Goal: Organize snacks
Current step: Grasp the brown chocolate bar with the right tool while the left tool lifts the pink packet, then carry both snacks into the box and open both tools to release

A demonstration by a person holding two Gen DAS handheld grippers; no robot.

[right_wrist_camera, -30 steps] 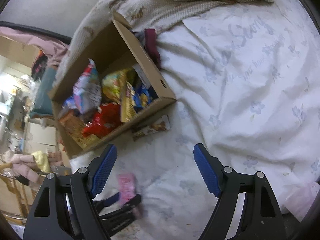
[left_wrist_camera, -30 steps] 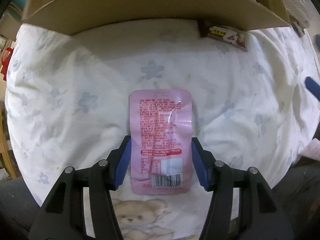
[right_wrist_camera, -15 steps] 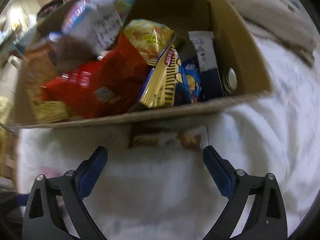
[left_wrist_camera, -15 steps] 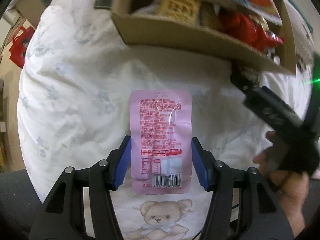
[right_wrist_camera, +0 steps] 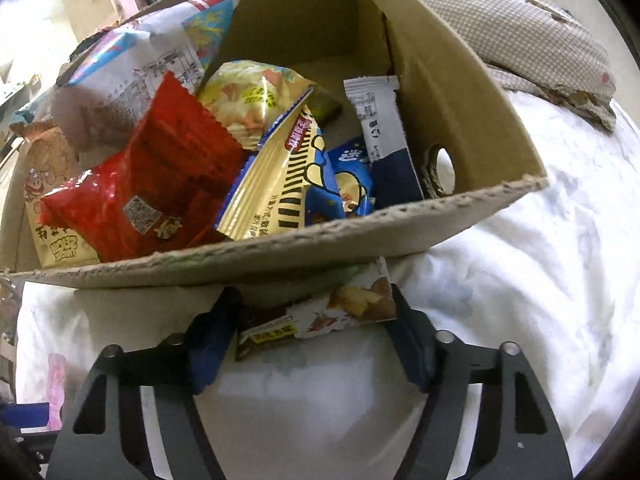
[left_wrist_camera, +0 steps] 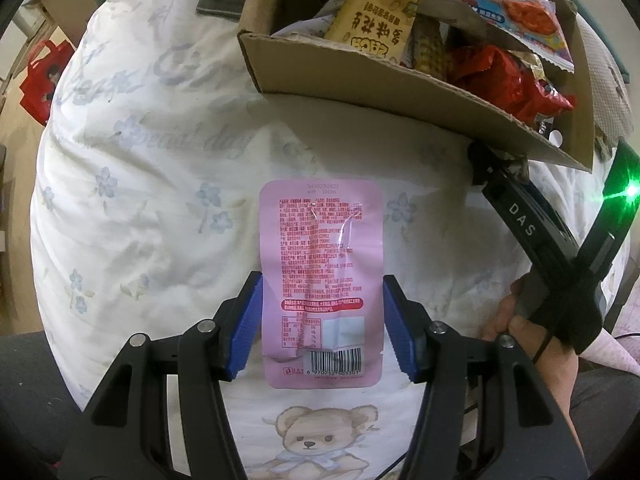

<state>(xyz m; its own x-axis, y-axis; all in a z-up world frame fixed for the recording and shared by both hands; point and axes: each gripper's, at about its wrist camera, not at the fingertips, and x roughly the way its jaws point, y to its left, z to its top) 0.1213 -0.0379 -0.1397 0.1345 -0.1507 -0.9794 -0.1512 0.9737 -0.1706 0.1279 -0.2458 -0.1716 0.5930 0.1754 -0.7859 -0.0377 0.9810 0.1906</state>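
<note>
My left gripper [left_wrist_camera: 322, 330] is shut on a pink snack packet [left_wrist_camera: 320, 256], holding it by its long edges above the bed; the same pink packet [right_wrist_camera: 56, 388] shows small at the lower left of the right wrist view. A cardboard box [right_wrist_camera: 280, 256] full of snack bags sits on the bed, and the box [left_wrist_camera: 360, 76] is also at the upper right of the left wrist view. A brown-and-white snack packet [right_wrist_camera: 320, 316] lies on the sheet against the box's front wall. My right gripper [right_wrist_camera: 310, 338] straddles it, jaws closing, pads at its two ends without visibly squeezing it.
The bed is covered by a white floral sheet [left_wrist_camera: 140, 140] with a teddy bear print [left_wrist_camera: 316, 436]. A checked pillow [right_wrist_camera: 520, 40] lies behind the box. A hand [left_wrist_camera: 516, 320] holds the right gripper's body [left_wrist_camera: 520, 216]. A red bag [left_wrist_camera: 44, 76] sits off the bed's left side.
The right gripper dropped from high above the bed to the box's front and narrowed its jaws around the brown packet. The left gripper carried the pink packet toward the box and rolled slightly.
</note>
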